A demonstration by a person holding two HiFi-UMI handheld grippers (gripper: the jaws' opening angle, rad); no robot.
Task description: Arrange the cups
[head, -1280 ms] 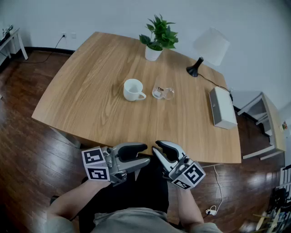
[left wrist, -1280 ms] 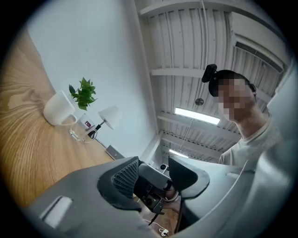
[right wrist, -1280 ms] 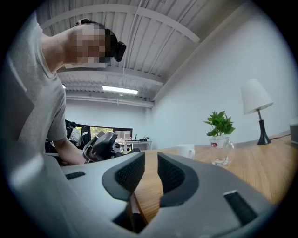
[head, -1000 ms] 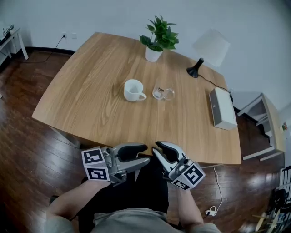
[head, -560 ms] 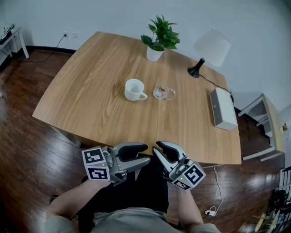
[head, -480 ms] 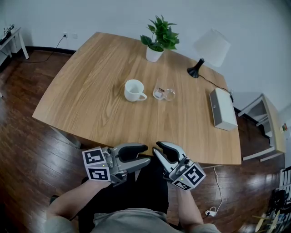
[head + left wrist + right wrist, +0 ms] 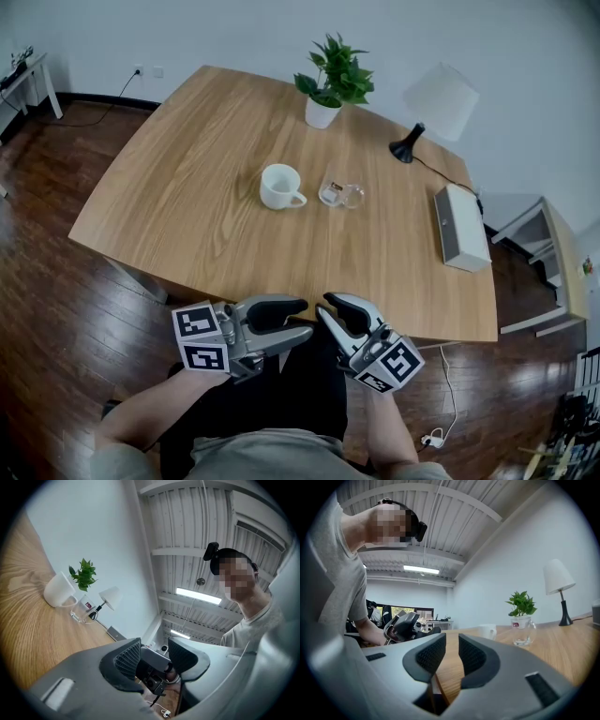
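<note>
A white mug [image 7: 279,186] stands upright near the middle of the wooden table [image 7: 178,197], handle to the right. Just right of it is a clear glass cup [image 7: 339,194] with a handle. Both grippers hang off the table's near edge, in front of the person's lap, far from the cups. My left gripper [image 7: 302,322] is open with nothing between its jaws. My right gripper [image 7: 327,311] is shut and empty, only a narrow slit between its pads. The right gripper view shows the mug [image 7: 488,631] and glass cup [image 7: 522,633] far across the table; the left gripper view shows the mug [image 7: 58,590] too.
A potted plant [image 7: 333,80] stands at the table's far edge behind the cups. A black-stemmed lamp with a white shade [image 7: 431,103] is at the far right, its cable running along the table. A white box [image 7: 459,225] lies near the right edge.
</note>
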